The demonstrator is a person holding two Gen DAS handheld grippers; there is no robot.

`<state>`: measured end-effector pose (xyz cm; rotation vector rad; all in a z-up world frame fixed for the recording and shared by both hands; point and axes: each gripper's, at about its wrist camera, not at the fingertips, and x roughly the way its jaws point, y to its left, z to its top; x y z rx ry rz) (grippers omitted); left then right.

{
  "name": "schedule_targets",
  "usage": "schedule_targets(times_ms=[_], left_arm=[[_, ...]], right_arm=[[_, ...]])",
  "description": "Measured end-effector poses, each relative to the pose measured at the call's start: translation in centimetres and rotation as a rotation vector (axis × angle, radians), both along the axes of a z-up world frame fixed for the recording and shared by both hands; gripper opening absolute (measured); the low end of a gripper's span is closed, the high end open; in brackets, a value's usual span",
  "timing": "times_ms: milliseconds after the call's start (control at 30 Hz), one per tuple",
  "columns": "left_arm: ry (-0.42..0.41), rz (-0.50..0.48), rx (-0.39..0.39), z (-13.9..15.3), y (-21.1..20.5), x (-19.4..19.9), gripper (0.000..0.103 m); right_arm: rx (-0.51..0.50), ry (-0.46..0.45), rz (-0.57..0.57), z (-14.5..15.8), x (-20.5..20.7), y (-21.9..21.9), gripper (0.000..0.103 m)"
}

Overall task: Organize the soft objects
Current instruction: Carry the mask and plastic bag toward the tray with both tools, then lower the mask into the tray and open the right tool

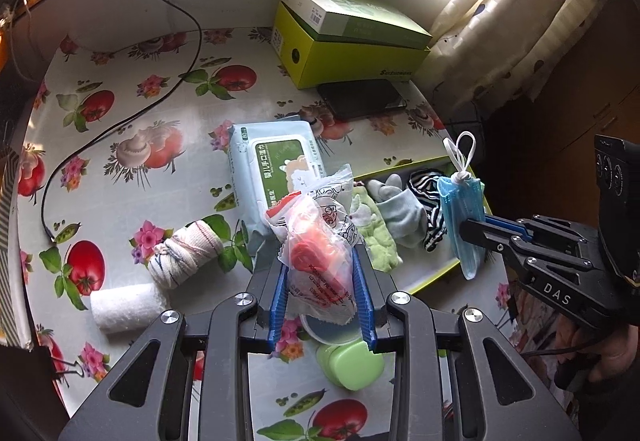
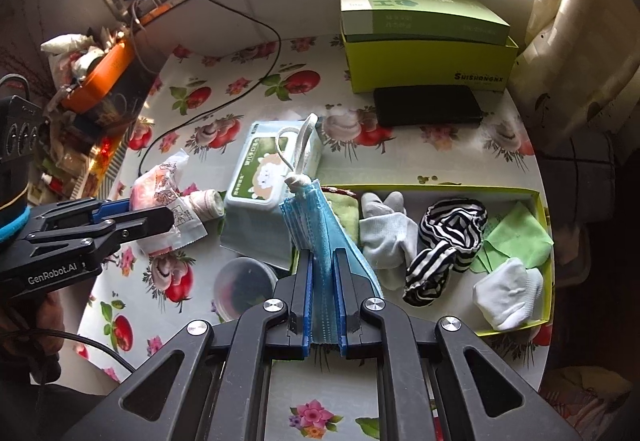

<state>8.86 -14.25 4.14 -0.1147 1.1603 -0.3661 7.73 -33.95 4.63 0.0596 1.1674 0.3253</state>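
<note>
My left gripper (image 1: 322,265) is shut on a clear plastic packet with a red item inside (image 1: 320,241), held above the table; it also shows in the right wrist view (image 2: 160,197). My right gripper (image 2: 323,253) is shut on a stack of blue face masks (image 2: 320,225) with white ear loops, held over the left end of the yellow-green tray (image 2: 440,188). The masks also show in the left wrist view (image 1: 460,209). The tray holds a green cloth, grey-white socks (image 2: 386,237), a striped black-white cloth (image 2: 444,245) and a white sock (image 2: 508,293).
A wet-wipes pack (image 1: 276,161) lies mid-table. A rolled bandage-like cloth (image 1: 186,253) and a white roll (image 1: 126,307) lie left. A green lidded container (image 1: 350,365) and a clear round tub (image 2: 244,287) sit near. Stacked green boxes (image 2: 428,45), a black phone (image 2: 428,105) and a cable (image 1: 120,129) are behind.
</note>
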Motion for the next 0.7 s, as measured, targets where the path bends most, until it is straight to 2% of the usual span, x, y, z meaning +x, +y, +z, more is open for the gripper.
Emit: schedule_targets(times_ms=[700], left_arm=[[0.02, -0.075, 0.001, -0.7, -3.3, 1.1, 0.031]], right_arm=[[-0.005, 0.021, -0.244, -1.8, 1.5, -9.2, 0.009]])
